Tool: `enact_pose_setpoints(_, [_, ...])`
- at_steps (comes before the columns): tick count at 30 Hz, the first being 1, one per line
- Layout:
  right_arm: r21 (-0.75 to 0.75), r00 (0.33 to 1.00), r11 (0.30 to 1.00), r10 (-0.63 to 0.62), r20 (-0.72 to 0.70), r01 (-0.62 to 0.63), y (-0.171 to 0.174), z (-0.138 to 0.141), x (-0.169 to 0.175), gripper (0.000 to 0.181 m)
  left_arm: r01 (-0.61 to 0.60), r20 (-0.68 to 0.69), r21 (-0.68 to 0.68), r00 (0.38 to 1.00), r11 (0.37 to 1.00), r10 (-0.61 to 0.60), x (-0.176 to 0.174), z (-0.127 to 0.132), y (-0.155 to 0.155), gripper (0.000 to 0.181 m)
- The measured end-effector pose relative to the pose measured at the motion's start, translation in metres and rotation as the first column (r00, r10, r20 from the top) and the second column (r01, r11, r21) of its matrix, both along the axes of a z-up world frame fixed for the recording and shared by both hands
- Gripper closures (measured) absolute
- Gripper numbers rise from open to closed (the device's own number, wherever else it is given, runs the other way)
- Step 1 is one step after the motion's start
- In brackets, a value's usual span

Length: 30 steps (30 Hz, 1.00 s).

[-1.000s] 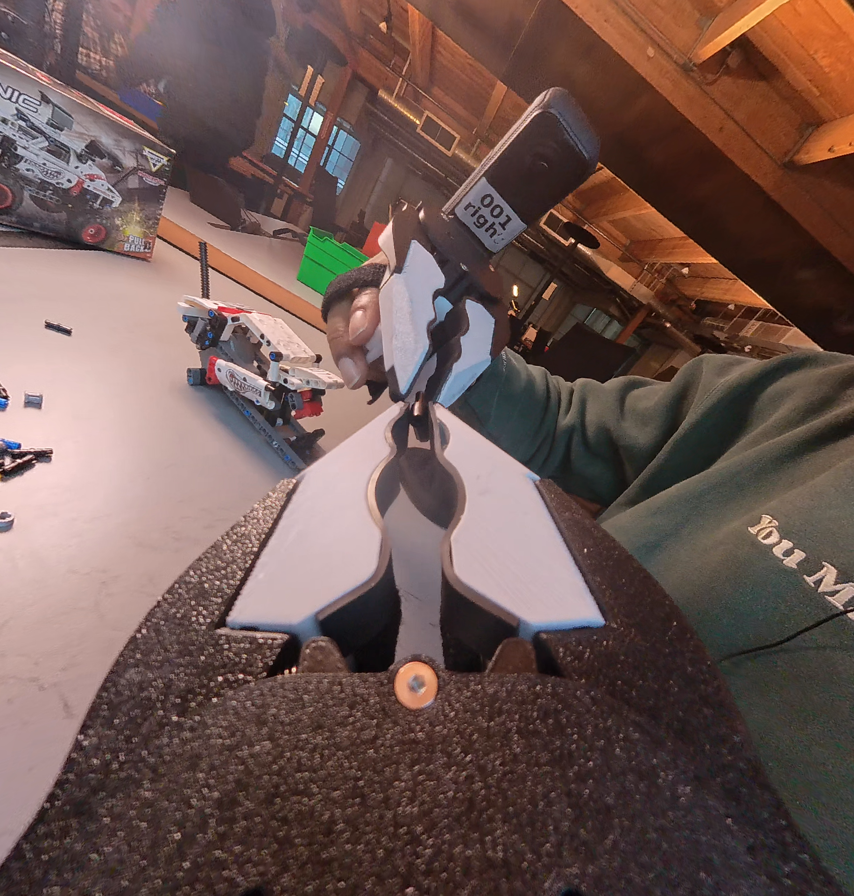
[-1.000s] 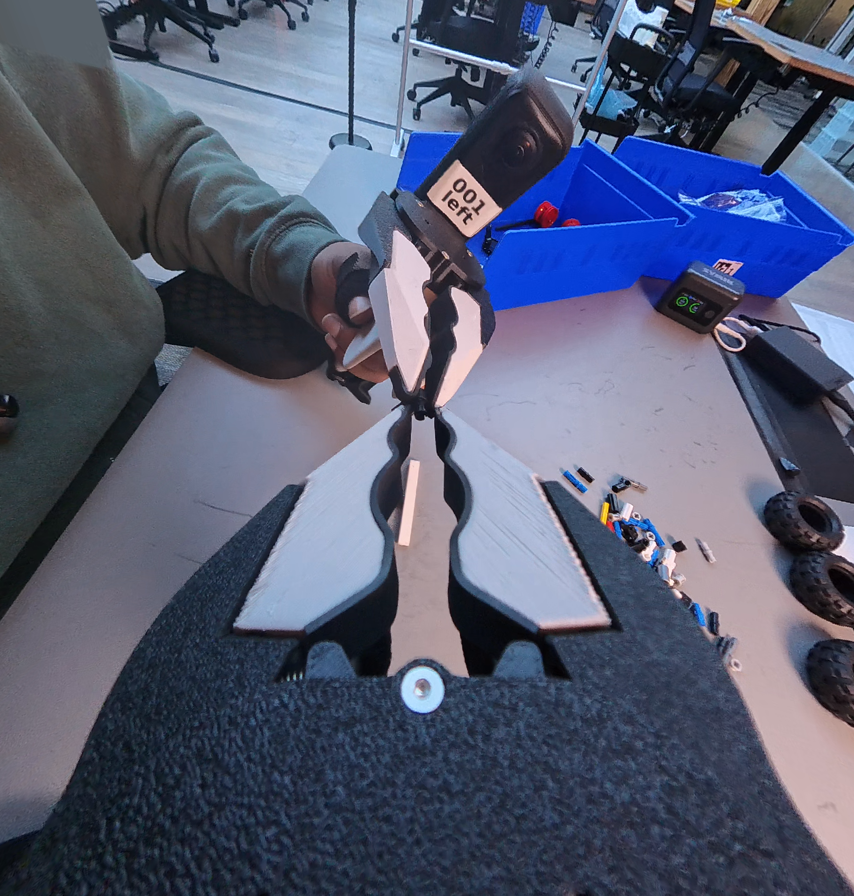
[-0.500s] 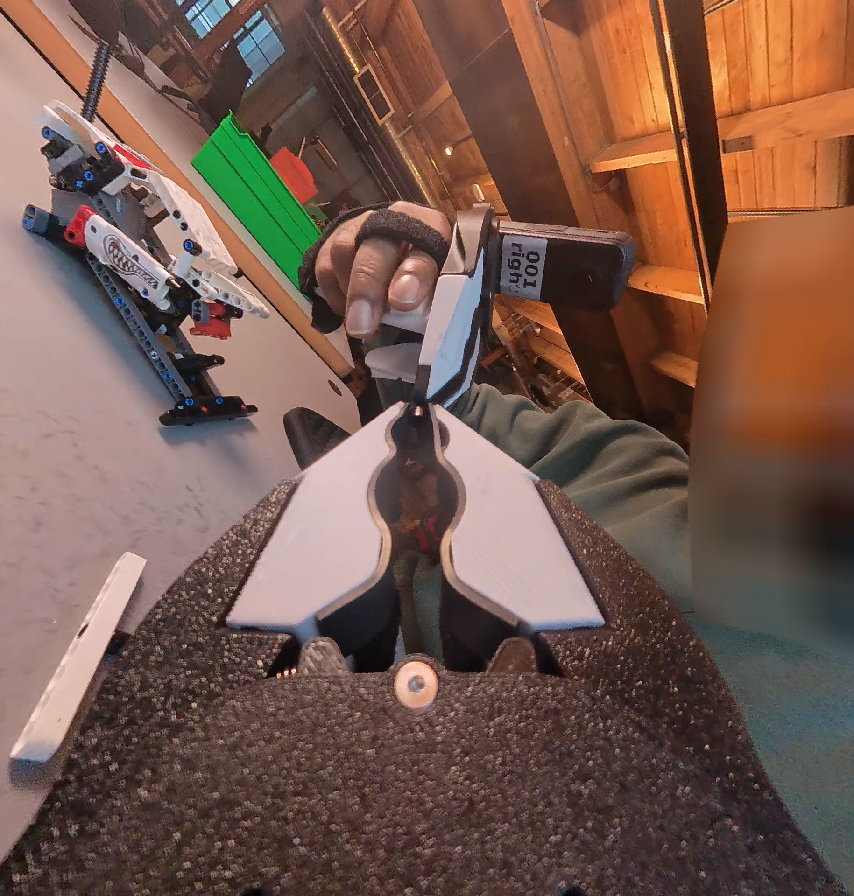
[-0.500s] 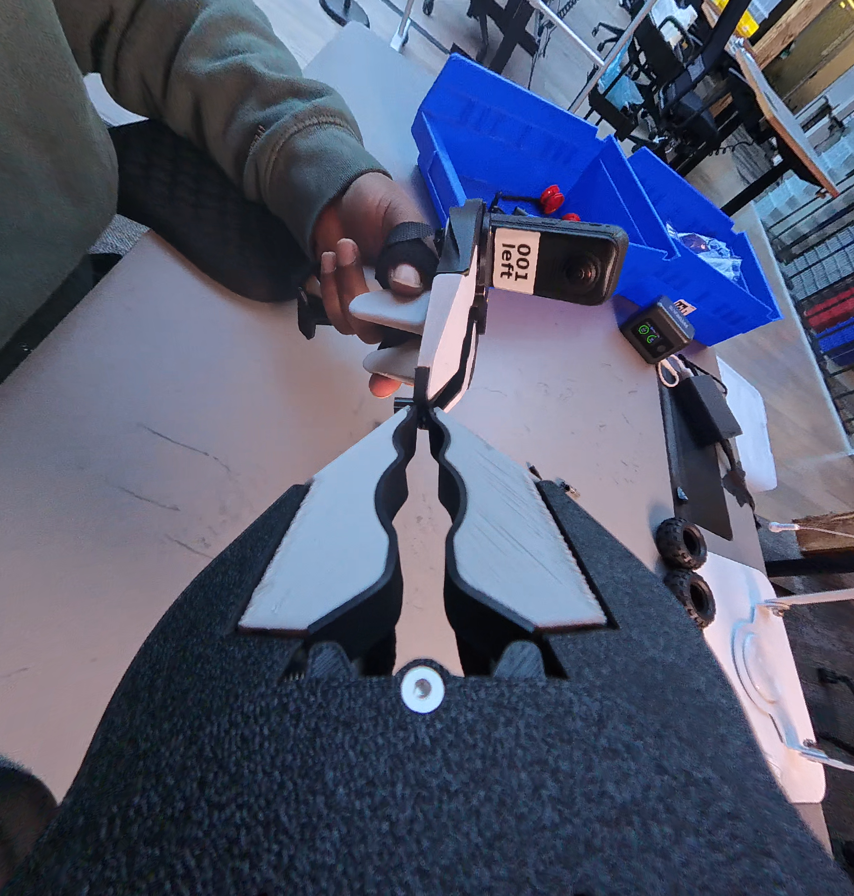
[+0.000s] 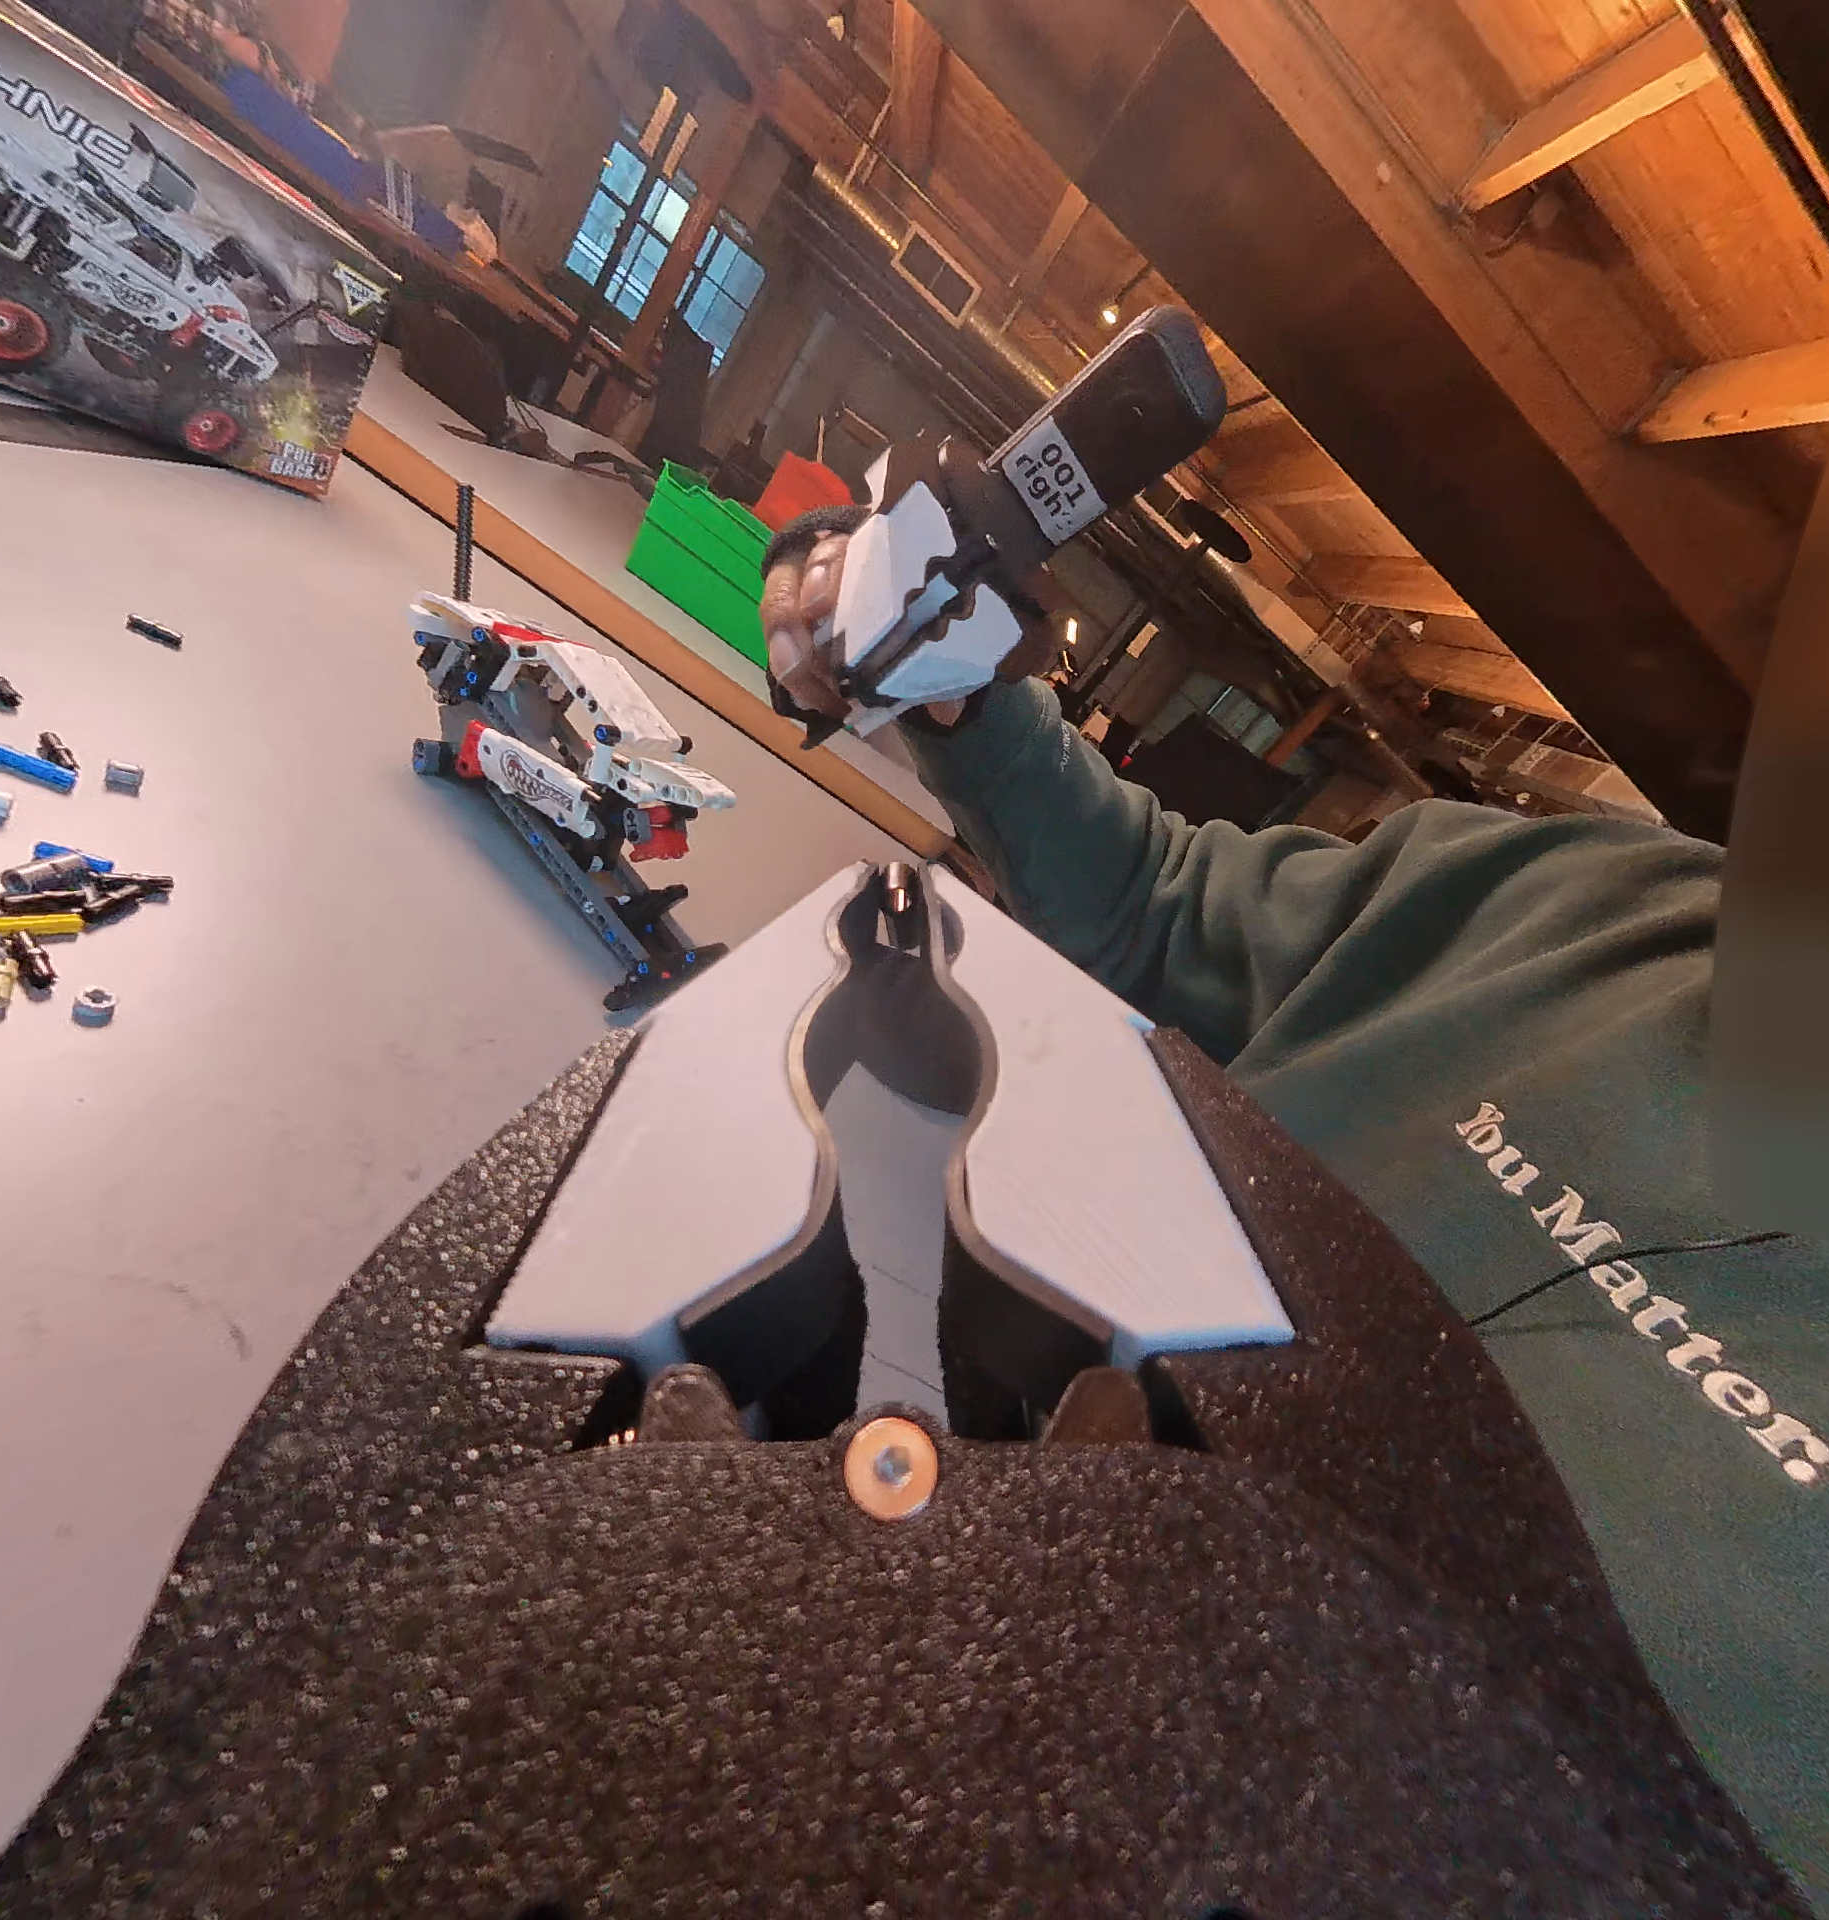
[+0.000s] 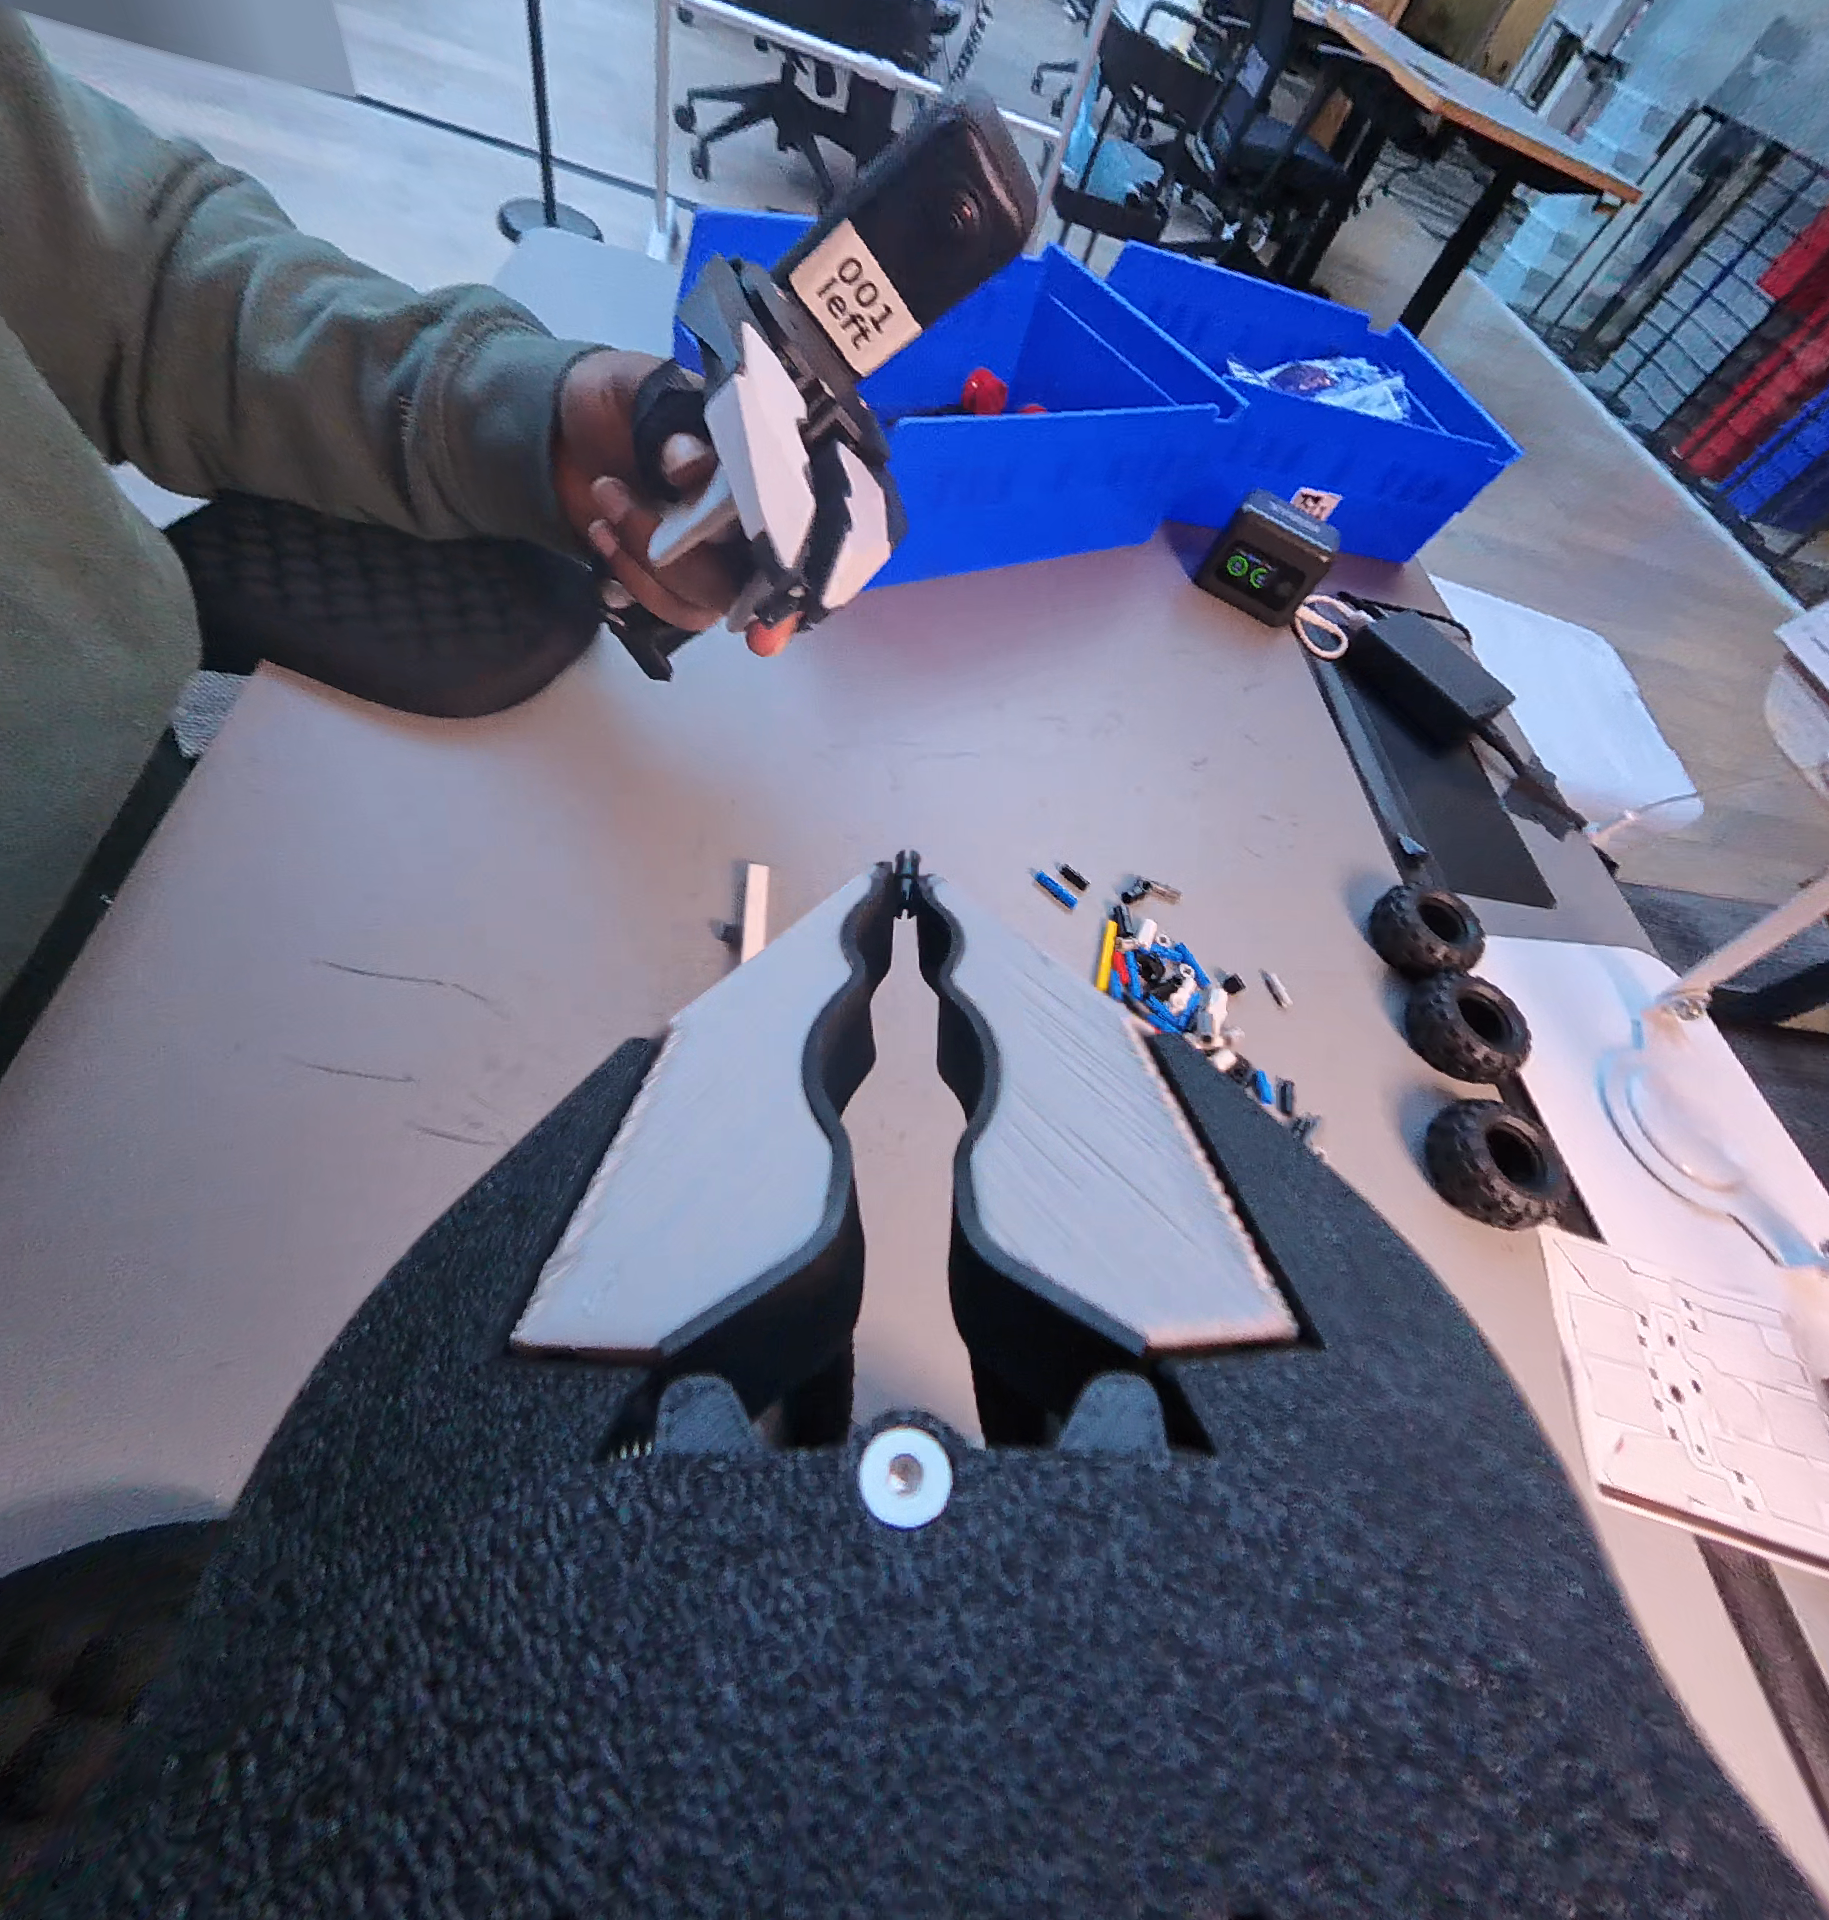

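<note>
Your left gripper (image 5: 897, 883) is clenched on a small grey bush (image 5: 897, 900) at its tips, held up off the table (image 5: 266, 1091) with the half-built truck (image 5: 562, 774) lying beyond it to the left. Your right gripper (image 6: 905, 891) is clenched on a black pin (image 6: 904, 873), above the table near a white beam (image 6: 754, 912) on its left and a scatter of small parts (image 6: 1164, 977) on its right. Three tyres (image 6: 1466, 1023) lie farther right, and blue bins (image 6: 1097, 436) stand at the far edge.
</note>
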State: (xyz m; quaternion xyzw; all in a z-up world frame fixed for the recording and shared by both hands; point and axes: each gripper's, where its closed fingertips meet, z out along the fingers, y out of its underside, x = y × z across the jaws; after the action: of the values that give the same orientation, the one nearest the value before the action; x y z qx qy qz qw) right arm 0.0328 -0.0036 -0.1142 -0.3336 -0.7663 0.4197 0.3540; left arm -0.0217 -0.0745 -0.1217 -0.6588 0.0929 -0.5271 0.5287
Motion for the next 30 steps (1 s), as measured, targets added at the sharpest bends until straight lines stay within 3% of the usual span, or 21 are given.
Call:
enact_pose_setpoints(4, [0.126,0.994,0.989,-0.084,0.074,0.074,0.027,-0.016,-0.031,0.178,-0.047,-0.042,-0.004,0.998,0.999,0.047,-0.003,-0.005,0.006,0.175])
enact_pose_setpoints(7, [0.324,0.974,0.94,-0.164,0.155,0.106,0.055,-0.046,-0.072,0.178,-0.131,-0.233,0.047,0.963,0.99,0.138,-0.007,-0.02,0.012,0.175])
enact_pose_setpoints(11, [0.452,0.912,0.886,-0.264,0.316,0.1,0.09,-0.103,-0.12,0.178,-0.237,-0.462,0.142,0.843,0.961,0.276,-0.018,-0.037,0.02,0.175])
enact_pose_setpoints(13, [0.491,0.885,0.868,-0.281,0.372,0.069,0.1,-0.128,-0.133,0.177,-0.285,-0.564,0.201,0.749,0.937,0.349,-0.026,-0.044,0.025,0.175])
enact_pose_setpoints(17, [0.501,0.852,0.865,-0.283,0.44,0.029,0.107,-0.153,-0.142,0.173,-0.313,-0.65,0.276,0.635,0.909,0.416,-0.031,-0.049,0.028,0.175])
enact_pose_setpoints(21, [0.497,0.857,0.867,-0.284,0.43,0.038,0.108,-0.152,-0.143,0.16,-0.314,-0.673,0.297,0.602,0.902,0.431,-0.033,-0.053,0.03,0.175])
enact_pose_setpoints(24, [0.488,0.884,0.868,-0.3,0.358,0.096,0.109,-0.136,-0.145,0.151,-0.308,-0.691,0.31,0.577,0.9,0.435,-0.034,-0.056,0.032,0.175])
enact_pose_setpoints(27, [0.448,0.915,0.871,-0.331,0.232,0.202,0.107,-0.105,-0.144,0.144,-0.304,-0.716,0.319,0.544,0.898,0.439,-0.036,-0.062,0.034,0.175])
enact_pose_setpoints(30, [0.353,0.922,0.872,-0.382,0.059,0.339,0.099,-0.057,-0.132,0.143,-0.343,-0.75,0.313,0.483,0.886,0.451,-0.048,-0.07,0.046,0.175])
